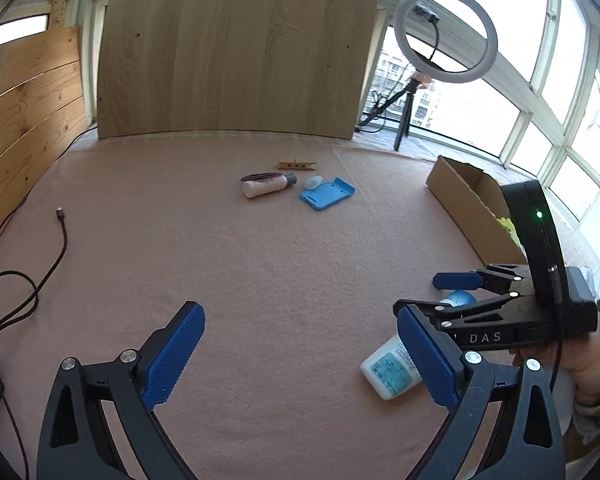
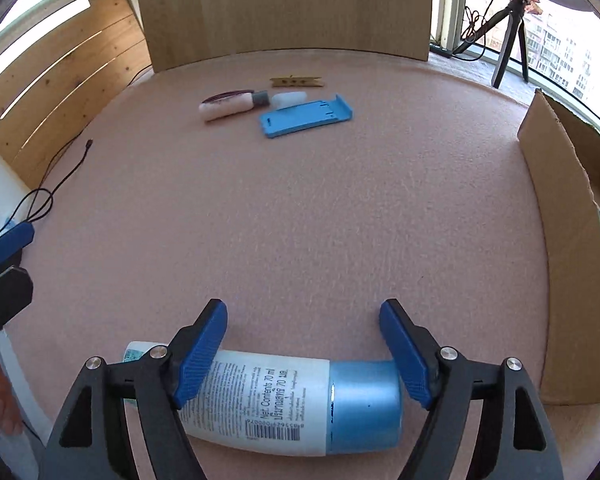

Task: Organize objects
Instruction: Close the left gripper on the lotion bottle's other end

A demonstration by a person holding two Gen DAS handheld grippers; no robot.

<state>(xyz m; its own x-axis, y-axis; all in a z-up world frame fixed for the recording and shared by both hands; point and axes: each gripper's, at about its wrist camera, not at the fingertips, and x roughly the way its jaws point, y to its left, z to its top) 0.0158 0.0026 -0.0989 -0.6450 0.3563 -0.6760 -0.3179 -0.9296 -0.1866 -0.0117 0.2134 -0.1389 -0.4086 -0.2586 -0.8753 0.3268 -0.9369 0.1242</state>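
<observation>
A white bottle [image 2: 260,400] with a light-blue cap [image 2: 366,408] lies on its side on the pink cloth. My right gripper [image 2: 304,320] hangs just over it and is open. Its left pad [image 2: 200,356] crosses the white body and its right pad [image 2: 404,352] stands at the cap end. In the left wrist view the same bottle [image 1: 392,368] shows under that gripper's black arms. My left gripper [image 1: 300,328] is open with nothing between its pads. Farther back lie a wooden clothespin [image 2: 296,81], a pink-white tube [image 2: 228,108], a small white piece [image 2: 290,99] and a flat blue holder [image 2: 306,118].
An open cardboard box [image 2: 560,240] stands along the right side of the cloth. A dark cable [image 1: 60,240] trails over the left part. A wooden panel [image 1: 236,48] closes the back, and a ring light on a tripod [image 1: 446,34] stands at the back right by the windows.
</observation>
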